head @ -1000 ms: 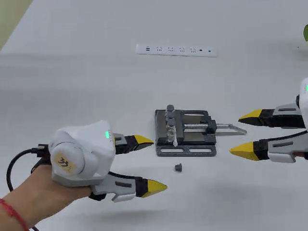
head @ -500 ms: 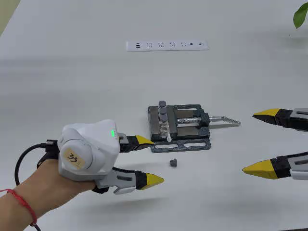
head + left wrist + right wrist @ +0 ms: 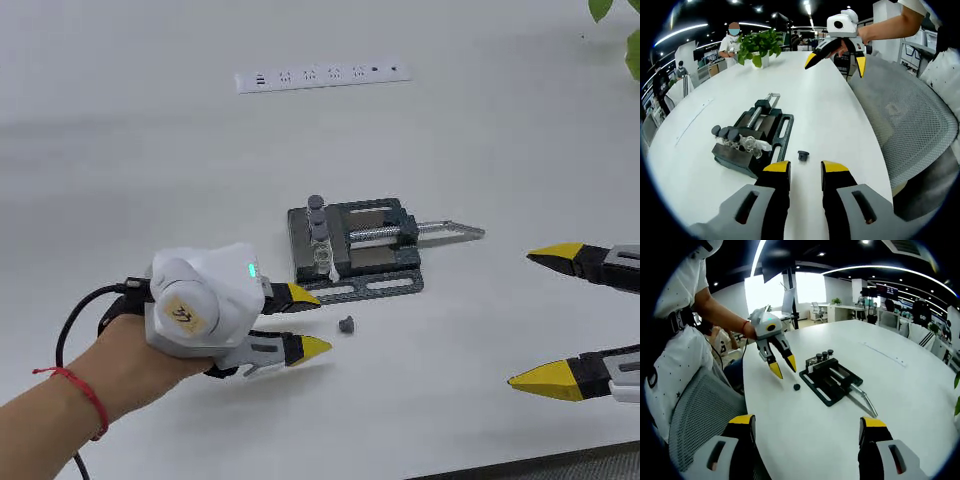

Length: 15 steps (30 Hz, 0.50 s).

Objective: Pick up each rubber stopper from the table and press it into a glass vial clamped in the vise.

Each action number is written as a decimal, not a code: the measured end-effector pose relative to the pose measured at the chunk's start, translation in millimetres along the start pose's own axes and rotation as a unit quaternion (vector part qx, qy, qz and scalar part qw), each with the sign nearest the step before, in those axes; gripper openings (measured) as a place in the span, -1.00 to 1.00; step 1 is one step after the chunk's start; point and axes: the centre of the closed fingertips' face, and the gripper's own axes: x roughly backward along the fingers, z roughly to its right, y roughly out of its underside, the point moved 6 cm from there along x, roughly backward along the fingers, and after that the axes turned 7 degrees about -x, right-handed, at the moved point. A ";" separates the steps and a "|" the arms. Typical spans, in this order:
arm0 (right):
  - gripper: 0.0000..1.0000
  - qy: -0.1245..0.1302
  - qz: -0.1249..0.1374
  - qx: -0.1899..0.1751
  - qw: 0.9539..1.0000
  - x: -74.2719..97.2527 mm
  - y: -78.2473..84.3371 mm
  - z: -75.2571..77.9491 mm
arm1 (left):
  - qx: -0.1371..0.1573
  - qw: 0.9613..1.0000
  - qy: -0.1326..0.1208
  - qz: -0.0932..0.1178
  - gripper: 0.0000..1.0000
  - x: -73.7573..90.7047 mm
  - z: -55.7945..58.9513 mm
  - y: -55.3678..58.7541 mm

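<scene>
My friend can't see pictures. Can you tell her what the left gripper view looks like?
The left gripper, its yellow-tipped jaws open, points at a small dark rubber stopper lying on the white table. To its left in this view stands a dark vise holding glass vials, and the right gripper hangs open farther off.

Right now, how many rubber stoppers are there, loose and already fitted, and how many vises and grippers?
Loose stopper: 1
Fitted stoppers: 3
Vise: 1
Grippers: 2 (left gripper, right gripper)
Total: 7
</scene>
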 end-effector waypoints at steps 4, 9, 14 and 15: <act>0.69 0.001 0.002 -0.006 1.000 2.8 5.3 -0.4 | -0.006 1.000 0.006 -0.010 -0.65 -8.2 -1.2 0.4; 0.67 0.005 0.002 -0.014 1.000 7.4 9.6 -0.6 | -0.005 1.000 0.006 -0.014 -0.74 -17.3 -5.5 5.6; 0.65 0.010 0.005 -0.018 1.000 11.2 10.0 0.7 | -0.009 1.000 0.015 -0.018 -0.75 -22.3 -1.7 2.3; 0.65 0.011 0.005 -0.018 1.000 12.0 9.8 0.8 | -0.012 1.000 0.016 -0.020 -0.76 -22.7 -2.7 3.9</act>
